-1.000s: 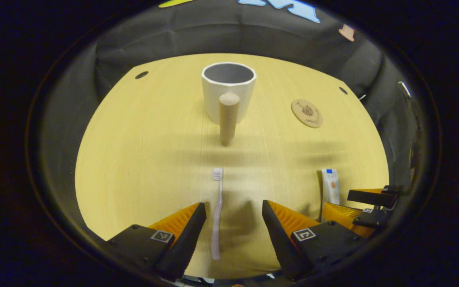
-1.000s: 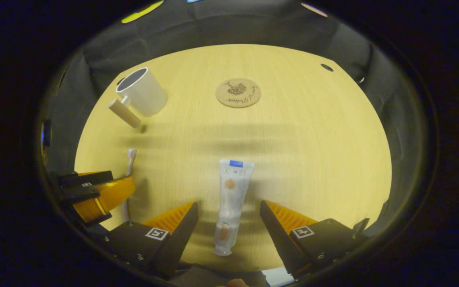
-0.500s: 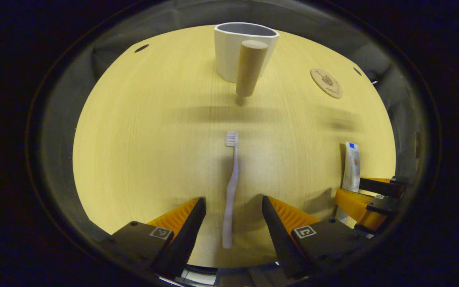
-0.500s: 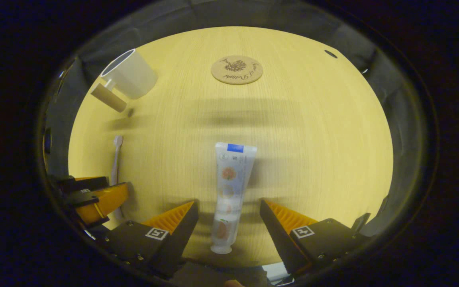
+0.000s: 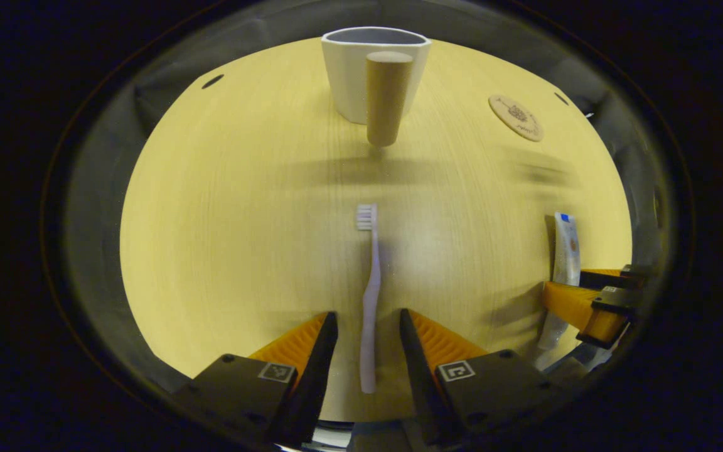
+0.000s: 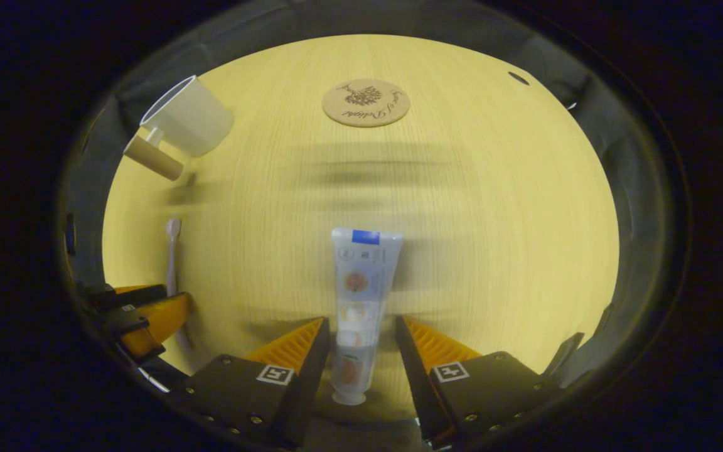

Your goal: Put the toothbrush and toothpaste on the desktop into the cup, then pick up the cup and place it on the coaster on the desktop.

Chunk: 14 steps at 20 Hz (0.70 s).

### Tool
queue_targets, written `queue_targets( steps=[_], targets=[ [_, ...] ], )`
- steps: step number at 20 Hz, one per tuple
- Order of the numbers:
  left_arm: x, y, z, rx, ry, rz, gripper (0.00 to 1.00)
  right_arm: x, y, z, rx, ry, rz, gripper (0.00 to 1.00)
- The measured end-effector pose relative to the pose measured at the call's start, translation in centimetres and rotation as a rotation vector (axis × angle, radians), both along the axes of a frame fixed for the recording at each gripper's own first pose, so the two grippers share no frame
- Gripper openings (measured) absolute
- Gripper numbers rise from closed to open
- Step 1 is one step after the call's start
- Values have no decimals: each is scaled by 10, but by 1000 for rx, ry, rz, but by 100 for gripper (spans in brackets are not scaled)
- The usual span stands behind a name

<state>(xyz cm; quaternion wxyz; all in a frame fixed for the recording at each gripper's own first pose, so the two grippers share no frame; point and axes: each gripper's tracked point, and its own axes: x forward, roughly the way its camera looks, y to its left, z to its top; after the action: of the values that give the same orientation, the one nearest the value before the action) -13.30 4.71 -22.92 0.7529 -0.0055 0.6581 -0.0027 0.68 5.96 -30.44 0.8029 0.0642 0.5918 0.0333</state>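
left tongs: low, jaws narrowly parted | right tongs: low, jaws narrowly parted

right gripper straddles the toothpaste on the table, fingers close beside it.

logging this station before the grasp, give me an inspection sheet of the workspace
surface: pale wooden desktop, holes near its far corners.
toothbrush: flat on the desktop, bristles toward the cup, handle between the left gripper fingers with gaps either side.
toothpaste: flat, cap end toward the camera, between the right gripper fingers; contact cannot be told.
cup: upright, wooden handle, nothing seen inside.
coaster: bare, apart from the cup.
clutter: nothing seen.
cables: nothing seen.
surroundings: black cloth booth wall.
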Motion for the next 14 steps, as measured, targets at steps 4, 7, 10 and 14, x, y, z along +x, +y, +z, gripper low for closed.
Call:
queue_targets(
  steps=[4,7,10,14],
  targets=[
    [5,-9,1,-2,-8,13,45,1,0,1,-7,0,12,49],
    [3,1,3,4,-13,23,21,-1,4,2,17,2,-11,33],
    [7,2,2,-10,-35,7,19,-2,8,2,40,-7,-12,27],
    [-1,9,10,-20,-65,22,16,-1,8,3,54,-27,-9,27]
  ],
)
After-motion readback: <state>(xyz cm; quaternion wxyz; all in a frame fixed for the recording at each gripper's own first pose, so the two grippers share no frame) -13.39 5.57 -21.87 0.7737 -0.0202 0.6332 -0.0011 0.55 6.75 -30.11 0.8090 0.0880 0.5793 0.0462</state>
